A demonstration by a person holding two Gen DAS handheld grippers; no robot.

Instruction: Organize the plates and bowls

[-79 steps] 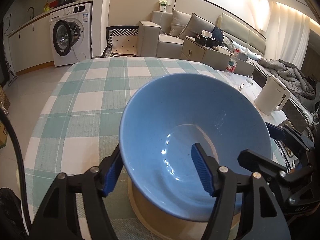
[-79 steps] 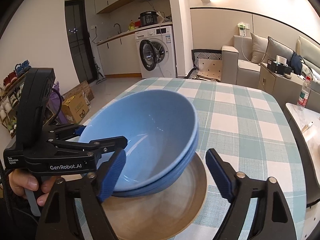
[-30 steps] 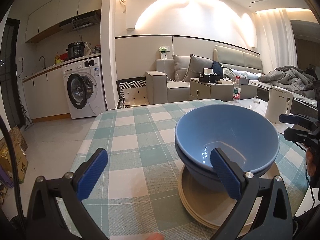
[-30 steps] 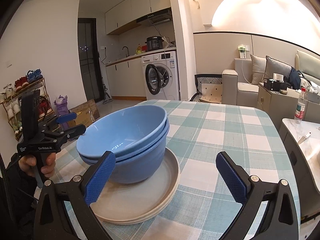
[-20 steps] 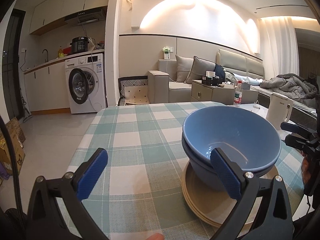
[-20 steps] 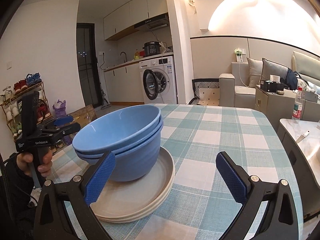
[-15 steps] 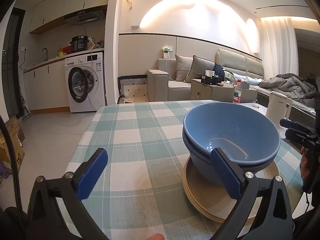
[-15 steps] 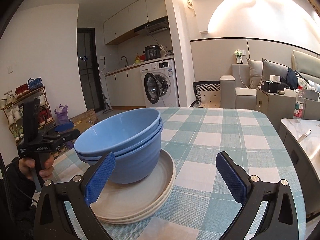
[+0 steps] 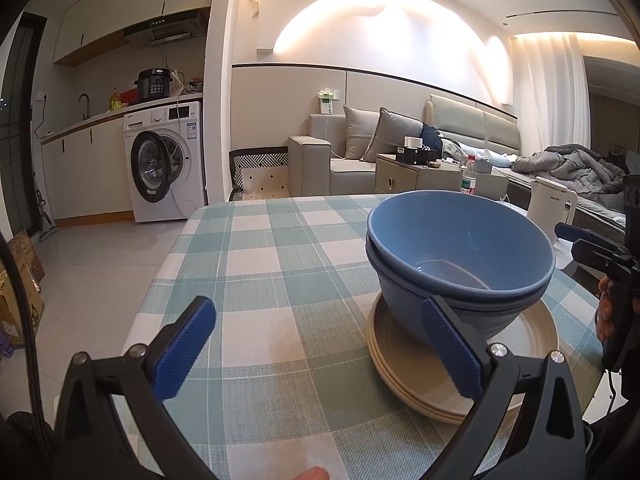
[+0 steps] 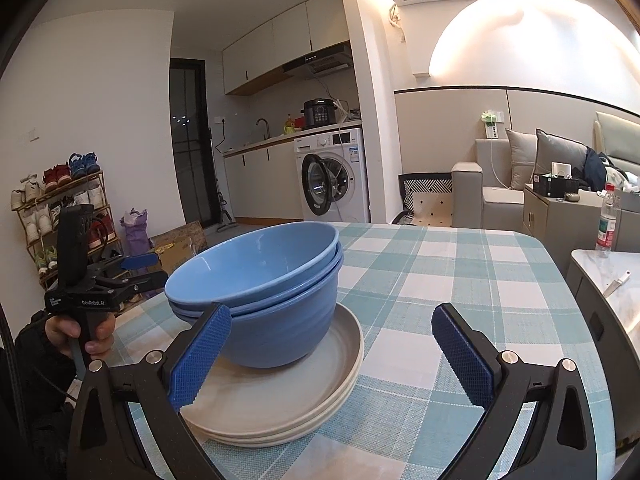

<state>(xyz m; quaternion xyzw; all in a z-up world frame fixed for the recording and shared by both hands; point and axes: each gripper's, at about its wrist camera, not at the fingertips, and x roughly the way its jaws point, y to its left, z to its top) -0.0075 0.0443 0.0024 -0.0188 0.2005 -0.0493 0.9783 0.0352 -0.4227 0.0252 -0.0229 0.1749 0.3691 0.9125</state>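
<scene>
Glazed blue bowls (image 10: pixel 276 304) looked slick, breakable (nested on plates (image 10: pixel 304 392)); I'd pinch rim. Left hand-held gripper (image 9: pixel 316 350), right hand-held gripper (image 10: pixel 328 354) both gaped empty.

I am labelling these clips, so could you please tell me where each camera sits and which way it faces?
Left wrist: on the left tongs, open, facing the blue bowls and sofa; a hand holds the other tongs at right.
Right wrist: on the right tongs, open, facing the washing machine; the left tongs appear at left.
Shared: bowls stacked on beige plates, checked tablecloth.
</scene>
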